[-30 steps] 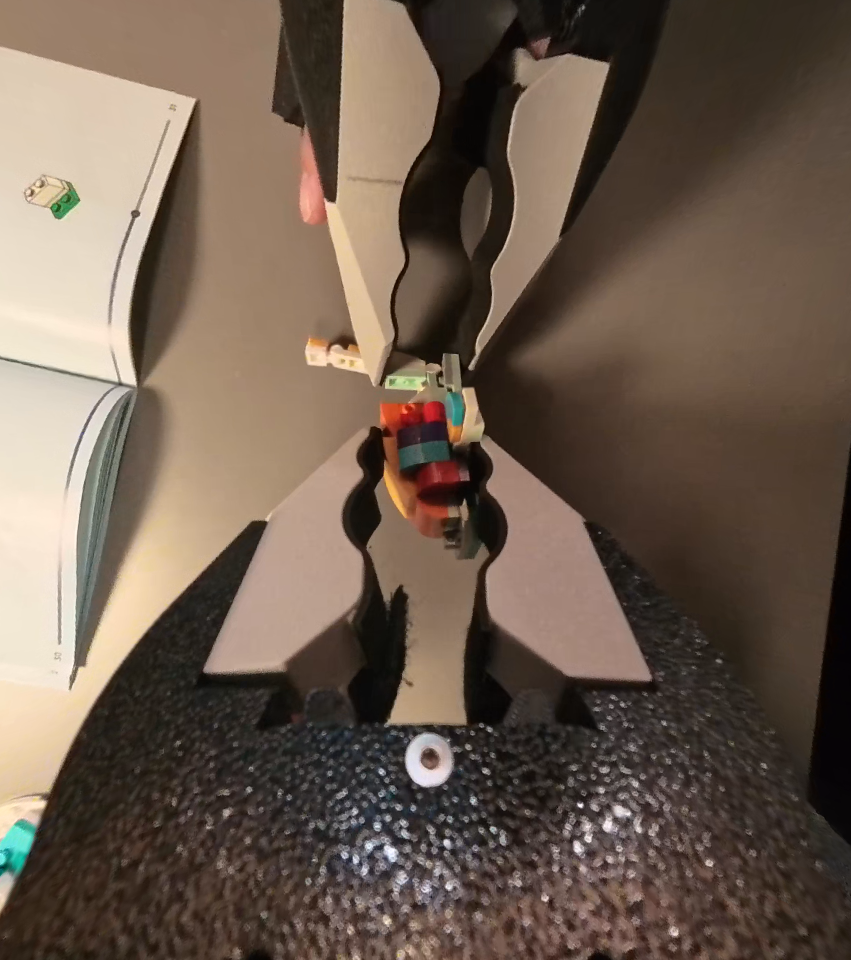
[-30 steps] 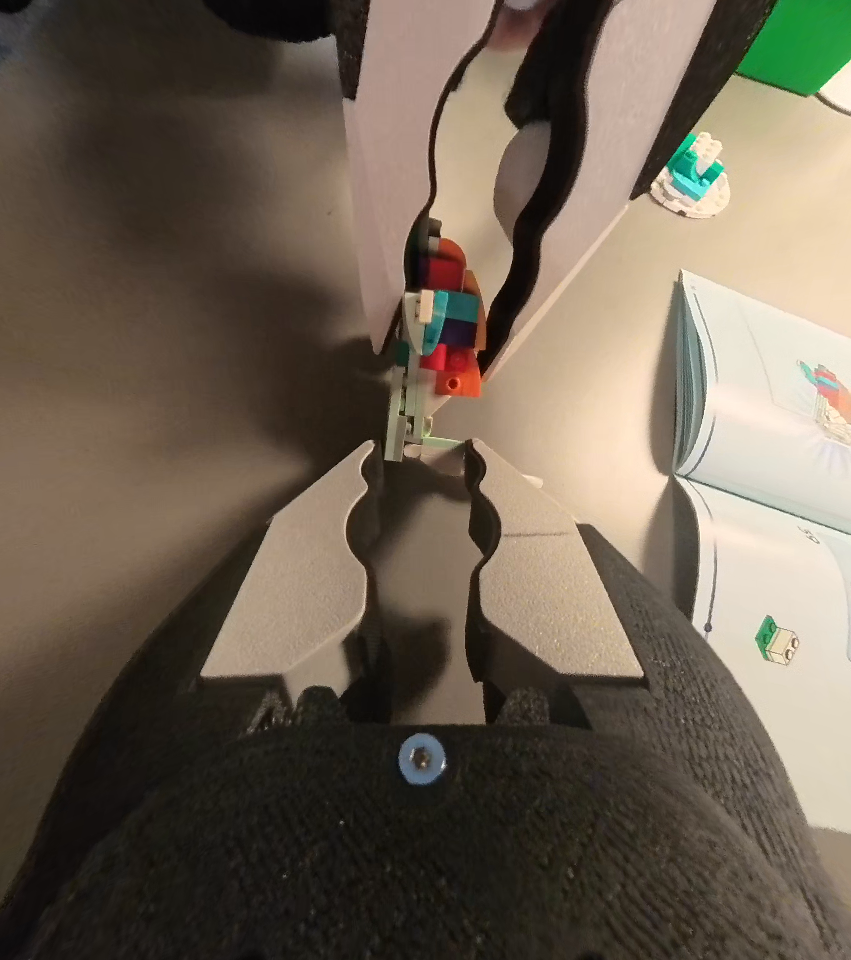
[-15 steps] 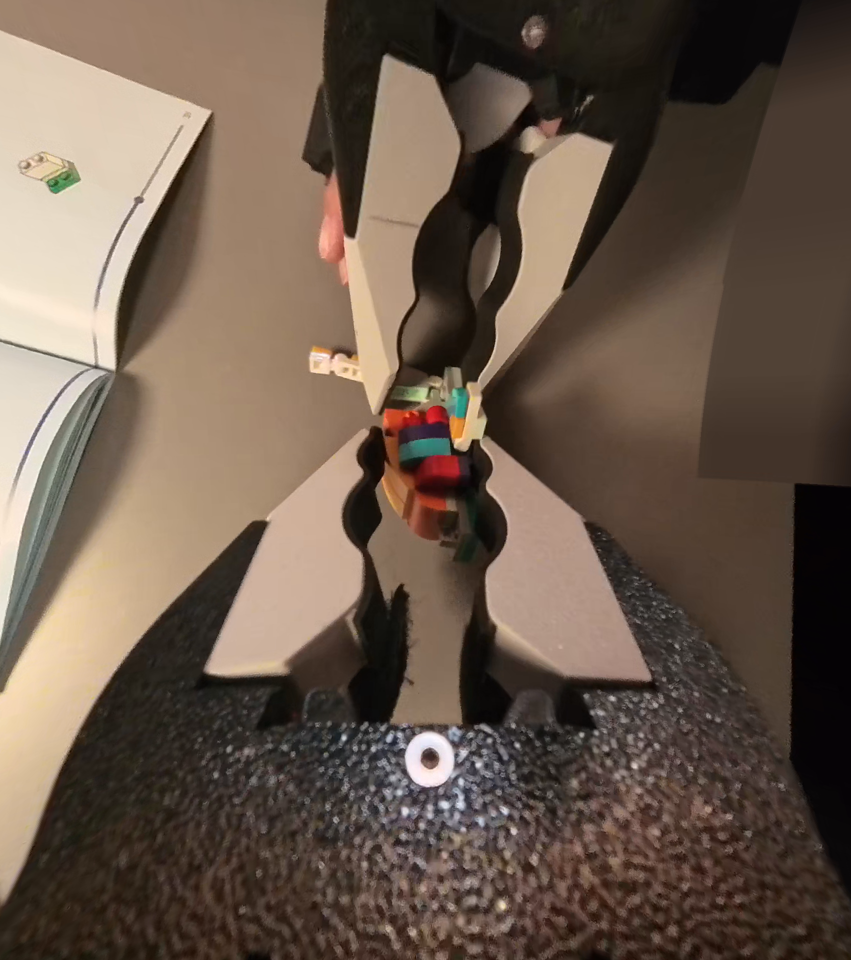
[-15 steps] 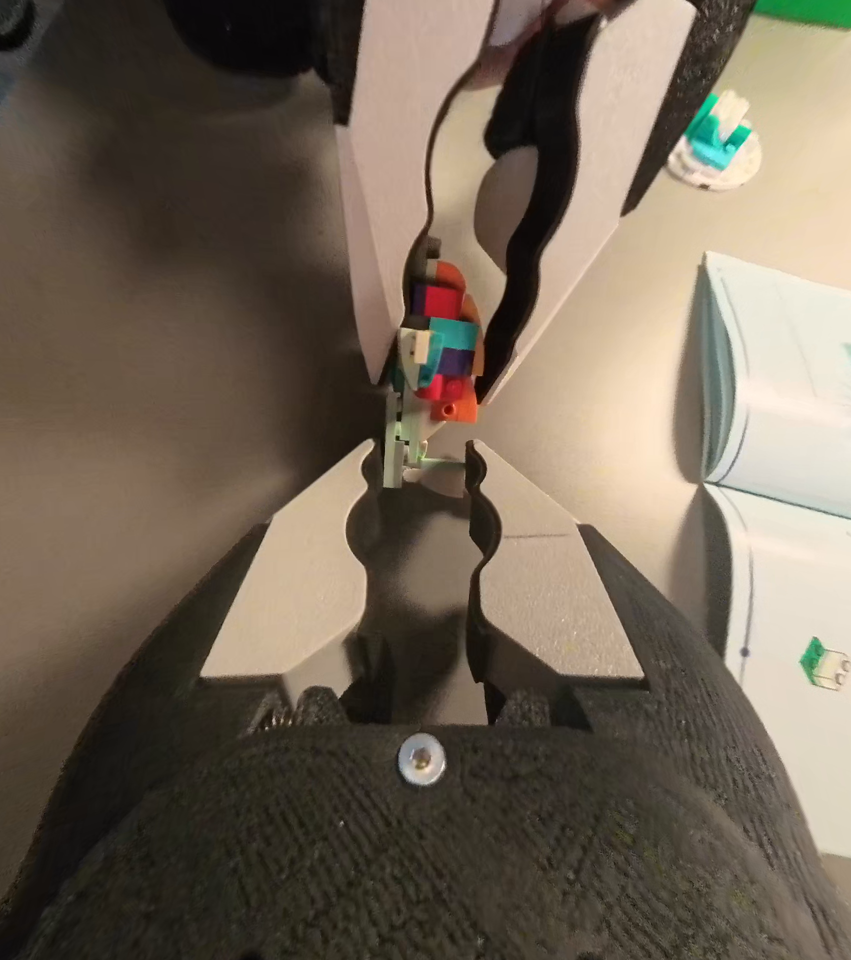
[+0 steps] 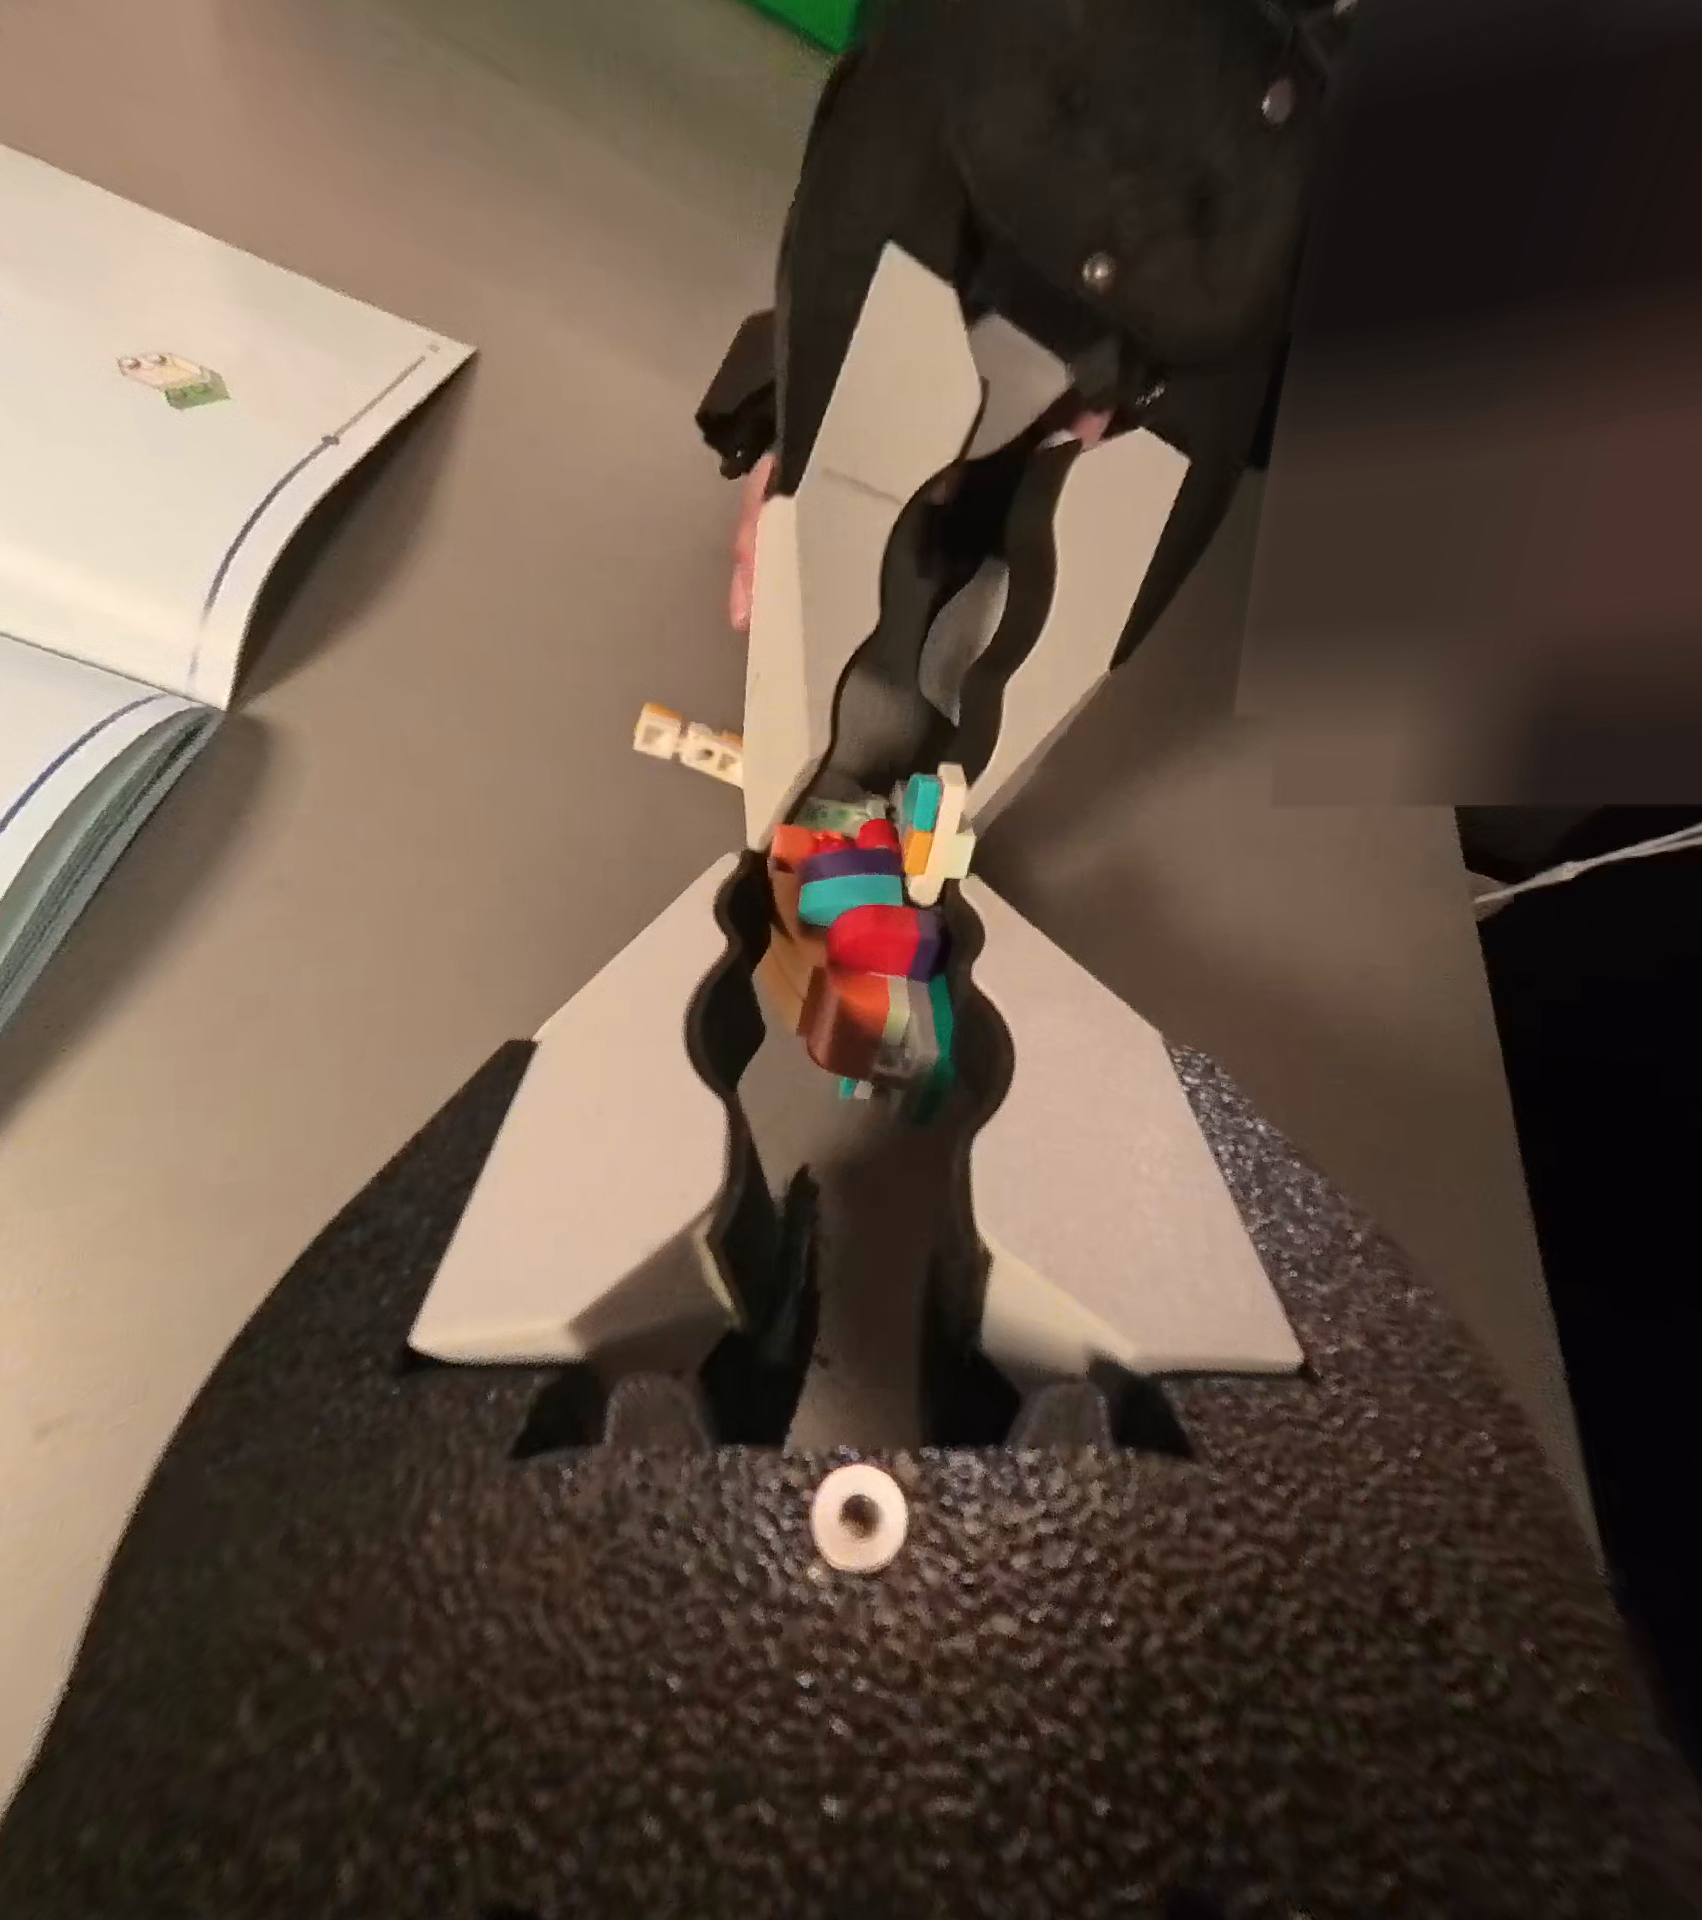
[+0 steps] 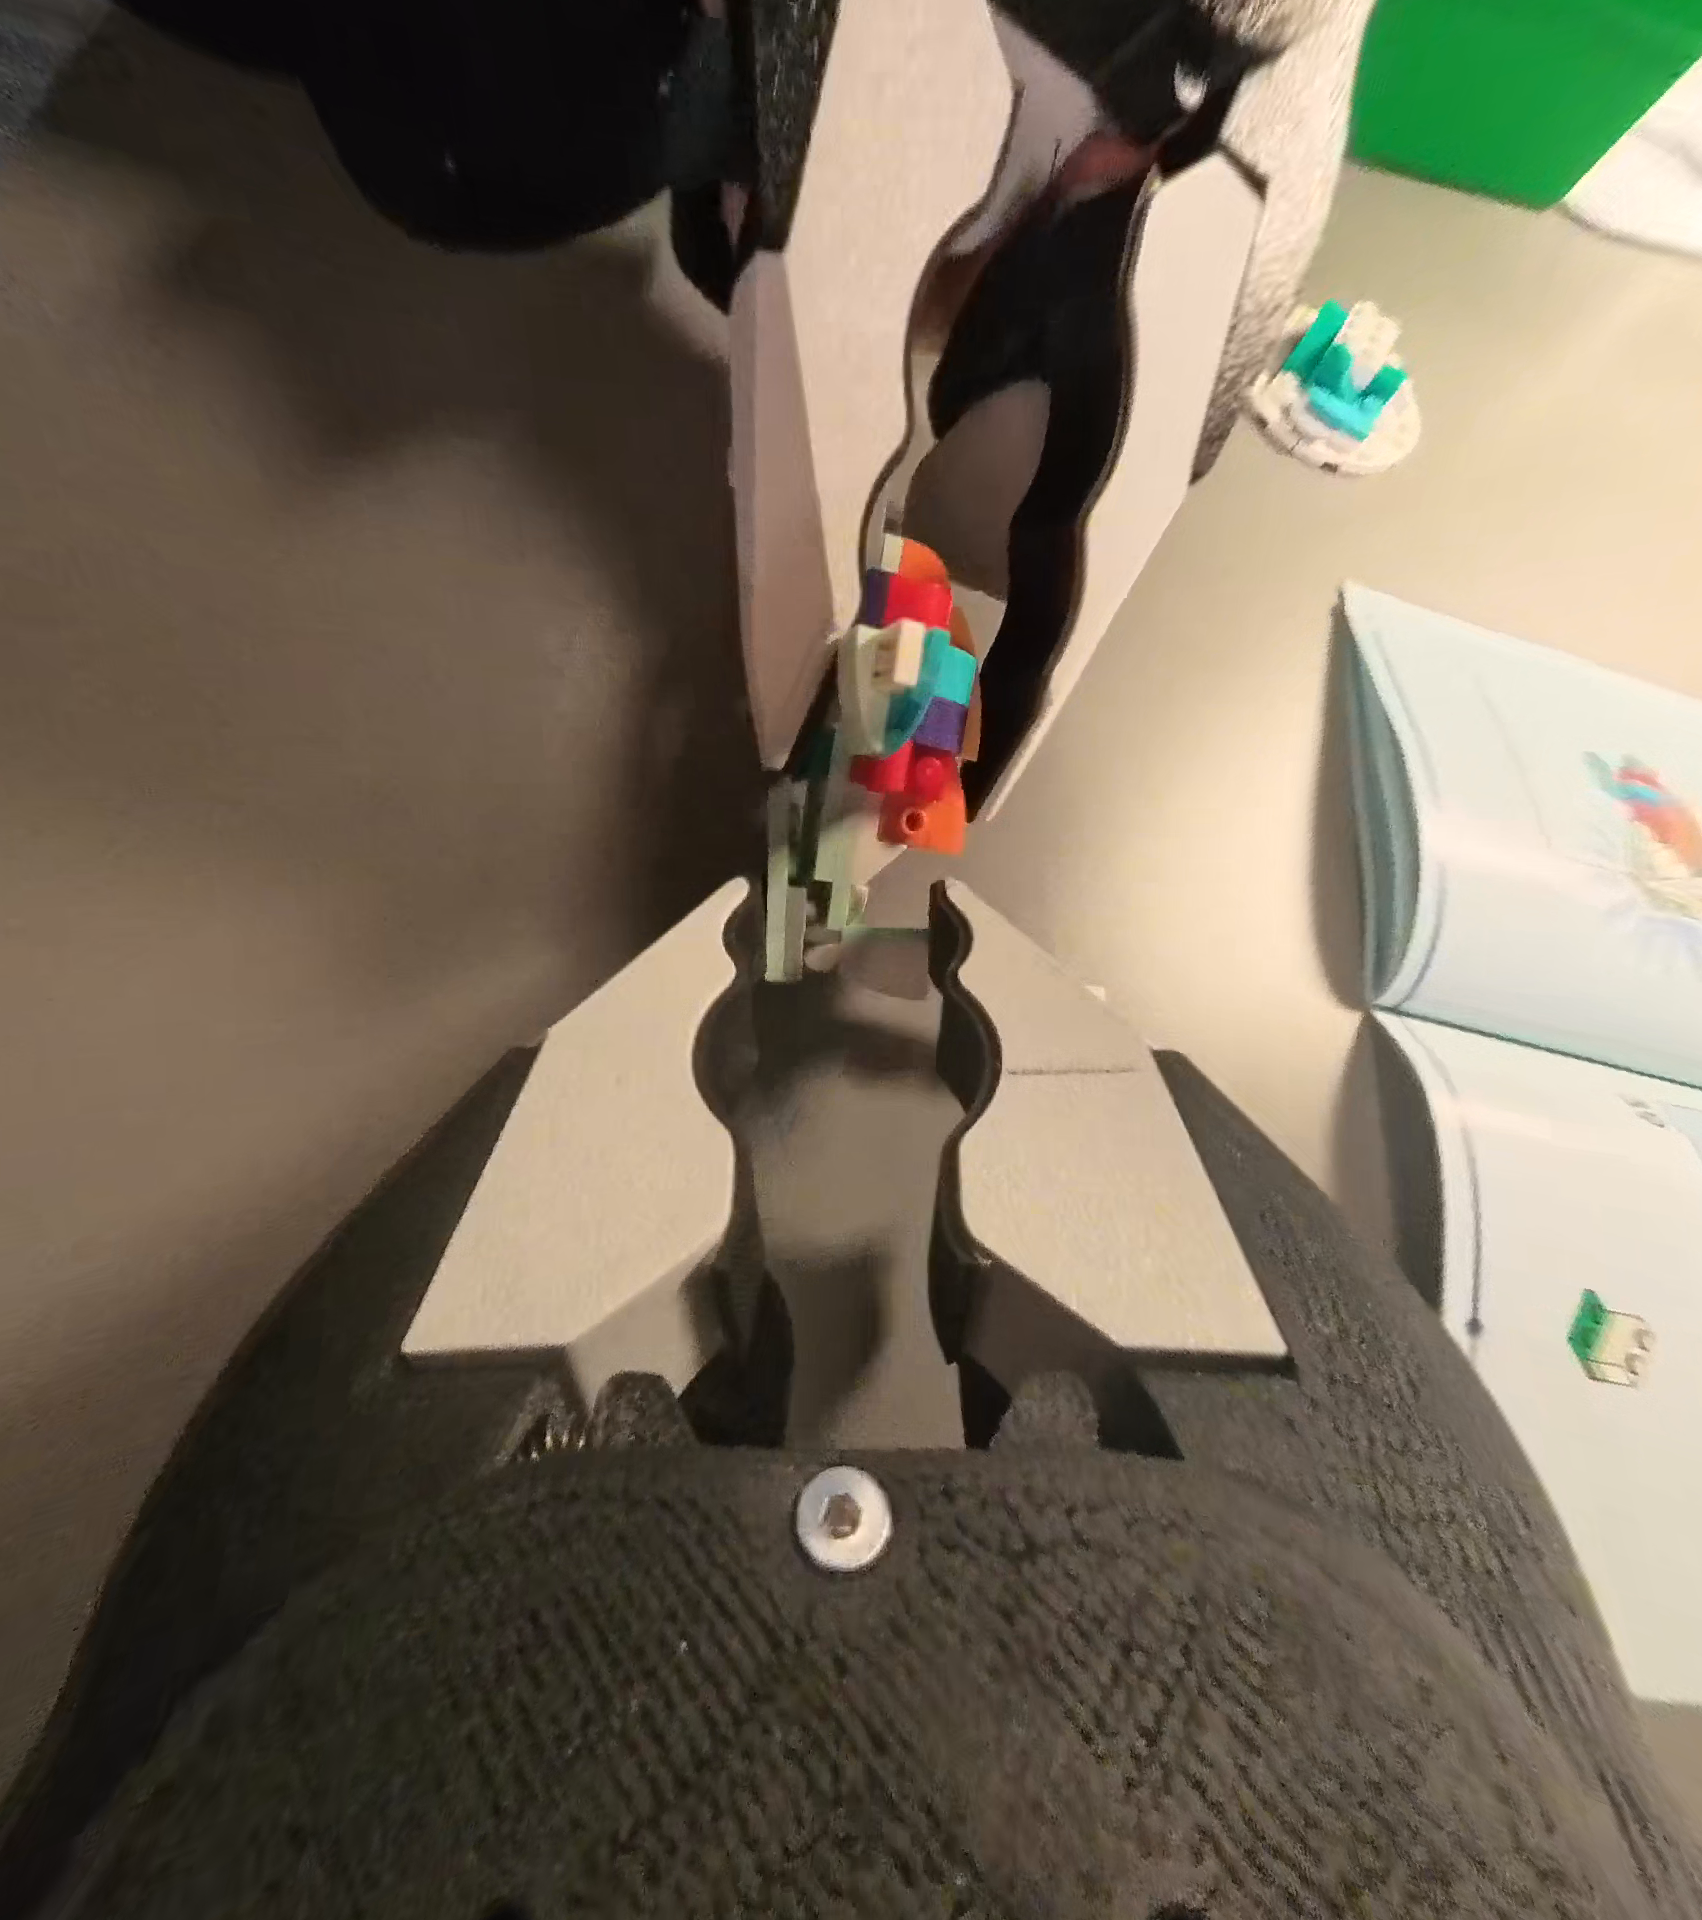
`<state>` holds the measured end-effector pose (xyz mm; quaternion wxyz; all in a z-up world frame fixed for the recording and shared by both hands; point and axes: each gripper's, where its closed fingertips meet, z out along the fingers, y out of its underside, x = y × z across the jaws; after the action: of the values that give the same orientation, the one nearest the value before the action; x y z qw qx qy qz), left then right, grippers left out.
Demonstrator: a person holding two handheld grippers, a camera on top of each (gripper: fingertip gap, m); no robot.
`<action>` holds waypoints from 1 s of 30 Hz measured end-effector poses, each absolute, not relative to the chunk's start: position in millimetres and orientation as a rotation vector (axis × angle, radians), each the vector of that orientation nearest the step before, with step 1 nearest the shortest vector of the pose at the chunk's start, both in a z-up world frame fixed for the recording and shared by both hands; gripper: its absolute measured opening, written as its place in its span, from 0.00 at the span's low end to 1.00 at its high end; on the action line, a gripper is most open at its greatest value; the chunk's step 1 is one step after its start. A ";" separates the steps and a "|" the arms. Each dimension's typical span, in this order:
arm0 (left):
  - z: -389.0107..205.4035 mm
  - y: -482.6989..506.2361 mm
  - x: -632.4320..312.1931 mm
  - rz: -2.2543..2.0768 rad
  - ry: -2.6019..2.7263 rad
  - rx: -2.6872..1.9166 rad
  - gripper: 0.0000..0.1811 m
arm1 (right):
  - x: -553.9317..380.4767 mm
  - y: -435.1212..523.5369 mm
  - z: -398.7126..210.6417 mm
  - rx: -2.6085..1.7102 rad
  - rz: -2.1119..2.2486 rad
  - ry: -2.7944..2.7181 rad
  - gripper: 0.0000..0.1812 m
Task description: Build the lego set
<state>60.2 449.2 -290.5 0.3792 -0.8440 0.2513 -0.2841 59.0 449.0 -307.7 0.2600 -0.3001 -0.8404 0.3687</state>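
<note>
Between facing tips, lego model [image 5: 868, 935] pinched by left hand-held gripper [image 5: 852, 914], right hand-held gripper [image 6: 842, 935] nipping its pale-green end

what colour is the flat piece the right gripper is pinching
Pale mint green. The flat piece sits at the right gripper tips, clearest in the right wrist view.

We see the lego model [image 5: 868, 935], a small red, orange, teal and purple cluster, clamped between the left jaws, its pale green plates [image 6: 800, 894] reaching between the right jaws.
</note>
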 end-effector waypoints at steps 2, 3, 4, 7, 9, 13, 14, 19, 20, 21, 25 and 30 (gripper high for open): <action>-288.2 447.4 60.3 -0.686 0.679 -2.106 0.17 | 59.5 449.7 -301.4 -0.803 1.022 -2.230 0.16; -287.6 446.9 60.1 -0.660 0.695 -2.085 0.17 | 59.5 450.0 -298.0 -0.801 1.038 -2.207 0.16; -286.9 446.6 60.2 -0.637 0.706 -2.062 0.17 | 59.7 449.9 -295.4 -0.804 1.055 -2.191 0.16; -285.4 445.8 62.3 -0.608 0.710 -2.010 0.17 | 60.7 448.6 -299.7 -0.808 1.025 -2.211 0.16; -284.8 446.1 65.8 -0.607 0.708 -1.989 0.17 | 60.3 447.5 -307.3 -0.786 0.947 -2.240 0.16; -283.8 445.5 64.1 -0.624 0.691 -1.991 0.17 | 59.9 447.9 -301.7 -0.796 0.992 -2.212 0.16; -283.7 445.6 64.0 -0.628 0.686 -1.988 0.17 | 60.0 448.1 -301.2 -0.799 0.999 -2.211 0.16; -284.6 446.2 63.0 -0.548 0.722 -1.985 0.17 | 60.5 448.7 -300.8 -0.780 0.992 -2.204 0.16; -284.6 446.5 62.9 -0.534 0.725 -1.987 0.17 | 60.4 449.1 -300.8 -0.782 0.994 -2.206 0.16; -284.7 447.0 62.6 -0.518 0.729 -1.990 0.17 | 60.3 449.7 -301.2 -0.782 0.989 -2.207 0.16; -285.7 449.6 55.9 -0.417 0.731 -2.038 0.17 | 60.4 451.6 -302.8 -0.774 0.972 -2.212 0.17; -287.0 449.7 61.5 -0.455 0.739 -2.066 0.16 | 60.3 452.2 -302.4 -0.787 0.984 -2.214 0.17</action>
<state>61.5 449.7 -287.0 0.4352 -0.8300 0.2971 -0.1828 60.3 452.2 -302.4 0.2925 -0.2953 -0.8311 0.3694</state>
